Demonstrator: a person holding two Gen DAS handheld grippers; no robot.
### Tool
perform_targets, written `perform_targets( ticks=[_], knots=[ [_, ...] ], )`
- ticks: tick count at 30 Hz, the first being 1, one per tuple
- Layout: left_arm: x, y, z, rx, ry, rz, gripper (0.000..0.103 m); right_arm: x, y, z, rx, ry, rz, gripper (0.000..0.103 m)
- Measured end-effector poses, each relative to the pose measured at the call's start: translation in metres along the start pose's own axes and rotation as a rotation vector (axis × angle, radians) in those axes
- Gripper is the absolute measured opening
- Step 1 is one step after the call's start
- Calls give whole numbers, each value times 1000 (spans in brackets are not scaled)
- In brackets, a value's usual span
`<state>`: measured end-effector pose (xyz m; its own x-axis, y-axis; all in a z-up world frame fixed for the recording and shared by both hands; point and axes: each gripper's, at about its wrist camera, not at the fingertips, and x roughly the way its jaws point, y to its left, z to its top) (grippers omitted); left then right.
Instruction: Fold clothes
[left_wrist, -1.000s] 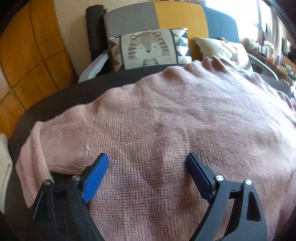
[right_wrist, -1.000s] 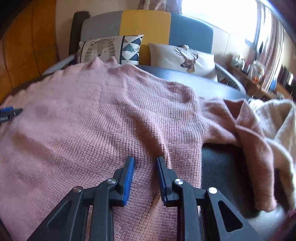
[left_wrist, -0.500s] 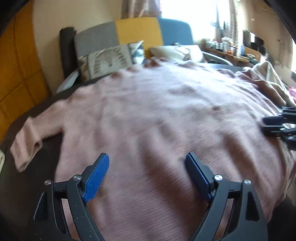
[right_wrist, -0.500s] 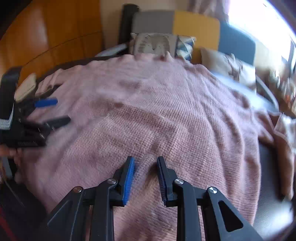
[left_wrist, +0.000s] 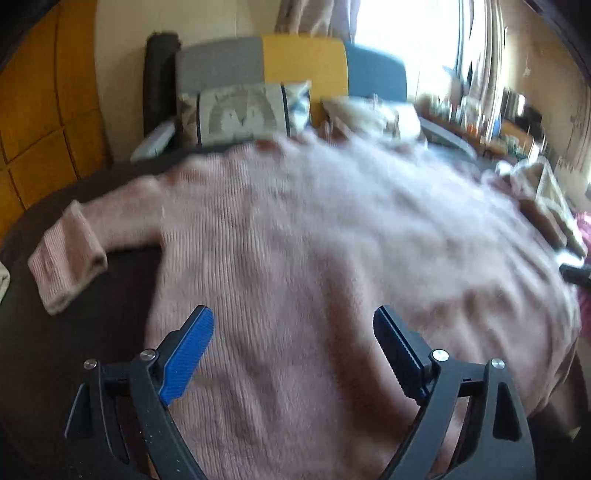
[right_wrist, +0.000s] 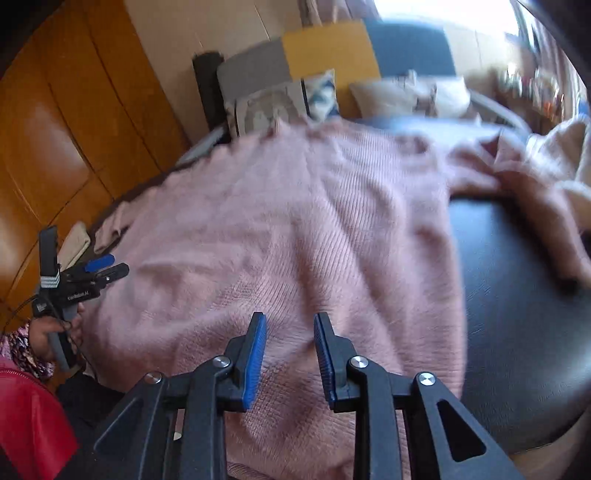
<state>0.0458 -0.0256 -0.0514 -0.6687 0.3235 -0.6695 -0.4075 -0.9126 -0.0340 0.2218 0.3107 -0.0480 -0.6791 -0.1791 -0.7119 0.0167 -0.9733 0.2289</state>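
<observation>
We hold left gripper (left_wrist: 293, 326) wide open, right gripper (right_wrist: 290, 325) narrowly open; both empty above pink sweater (left_wrist: 332, 236) spread on dark table (right_wrist: 517, 295).

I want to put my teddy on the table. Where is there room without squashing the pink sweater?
Bare dark table shows right of the pink sweater, below its right sleeve. A smaller bare patch lies under the left sleeve. The middle is all sweater, and cream clothes crowd the far right.

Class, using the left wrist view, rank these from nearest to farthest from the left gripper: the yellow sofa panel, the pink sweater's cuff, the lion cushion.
1. Pink sweater's cuff, lower left on the dark table.
2. Lion cushion, behind the table.
3. Yellow sofa panel, top centre, behind the cushion.
</observation>
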Motion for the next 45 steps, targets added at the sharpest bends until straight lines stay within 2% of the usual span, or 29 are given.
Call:
perform_targets(
  ticks=[1, 4, 6, 8, 11, 15, 17, 21, 22, 24, 26, 29, 33, 37, 38, 41, 45],
  knots=[
    [5, -1, 2, 18, 8, 18, 91, -1, 2, 1, -16, -8, -38, 25],
    [26, -1, 1, 98, 64, 97, 91, 13, -1, 5, -16, 54, -91, 25],
    [29, 8, -7, 99, 70, 80, 92, 22, -4, 1, -67, 114, -144, 24],
    [29, 22, -10, 40, 85, 44, 92, 18, -7, -5, -135, 117, -181, 23],
    [27, 28, -12, 45, 81, 35, 92, 7, -26, -14, -155, 120, -232, 24],
    [25, 20, -4, 61, 107, 53, 92, -4, -51, -15, -40, 122, -176, 25],
    [22, 13, 6, 66, 92, 50, 92, -2, -47, -6, -53, 143, -169, 24],
    [27, -12, 31, 113, 15, 26, 92, 3, -37, 28, -25, 20, -117, 24],
    [32, -18, 35, 130, 11, 27, 92, 12, -37, 36, -19, 19, -121, 25],
    [47, -29, 39, 170, 26, 41, 92, 32, -35, 51, -16, 32, -140, 25],
    [65, -35, 39, 197, 87, 63, 92, 51, -34, 62, -18, 53, -163, 25],
    [71, -24, 39, 140, 123, 33, 92, 66, -38, 60, -35, 92, -195, 25],
    [75, -5, 36, 32, 152, -11, 99, 58, -54, 46, -33, 83, -230, 25],
    [74, -9, 33, 38, 143, 15, 101, 41, -73, 33, 4, 70, -261, 25],
    [74, -9, 32, 38, 143, 19, 101, 41, -75, 37, 26, 79, -252, 25],
    [74, -7, 31, 19, 147, 8, 102, 43, -71, 63, 35, 23, -249, 25],
    [73, -7, 30, 23, 143, 14, 103, 77, -62, 113, 6, 20, -250, 25]
  ],
)
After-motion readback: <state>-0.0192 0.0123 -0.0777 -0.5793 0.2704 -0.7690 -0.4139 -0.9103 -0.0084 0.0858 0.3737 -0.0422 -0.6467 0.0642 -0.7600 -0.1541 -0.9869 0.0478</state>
